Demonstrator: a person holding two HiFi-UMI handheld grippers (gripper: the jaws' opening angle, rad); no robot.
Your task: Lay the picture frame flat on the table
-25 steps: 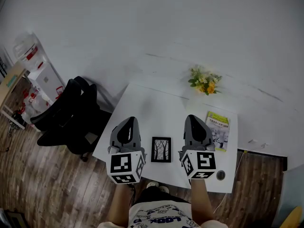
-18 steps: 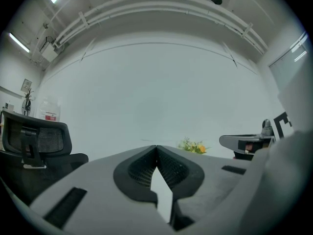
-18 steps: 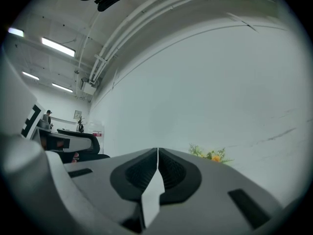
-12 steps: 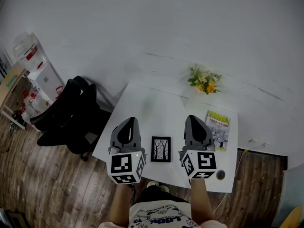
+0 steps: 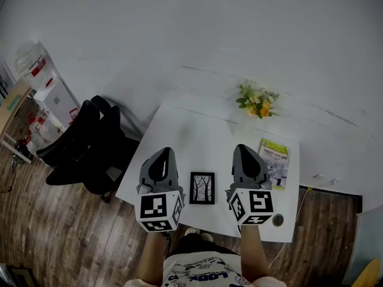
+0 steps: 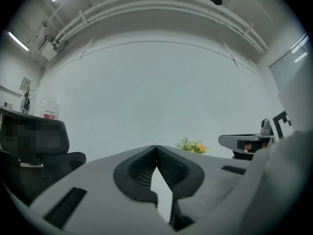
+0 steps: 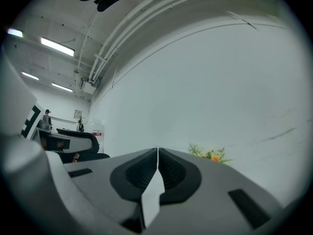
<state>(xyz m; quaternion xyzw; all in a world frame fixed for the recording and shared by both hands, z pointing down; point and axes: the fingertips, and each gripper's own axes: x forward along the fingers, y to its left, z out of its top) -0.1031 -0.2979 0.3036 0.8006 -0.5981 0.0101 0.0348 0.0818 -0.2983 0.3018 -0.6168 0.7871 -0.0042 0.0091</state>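
Picture frame (image 5: 202, 188) flat on table (image 5: 192, 137), between left gripper (image 5: 162, 153) and right gripper (image 5: 242, 149), fingers (image 6: 138, 166) closed, empty

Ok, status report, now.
Left gripper, right gripper: jaws shut, empty. Frame on table between them, untouched. Book and flowers stand clear.

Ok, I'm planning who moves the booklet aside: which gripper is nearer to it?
Right. The right gripper hovers just left of the booklet in the head view; the left gripper sits farther left, beyond the picture frame.
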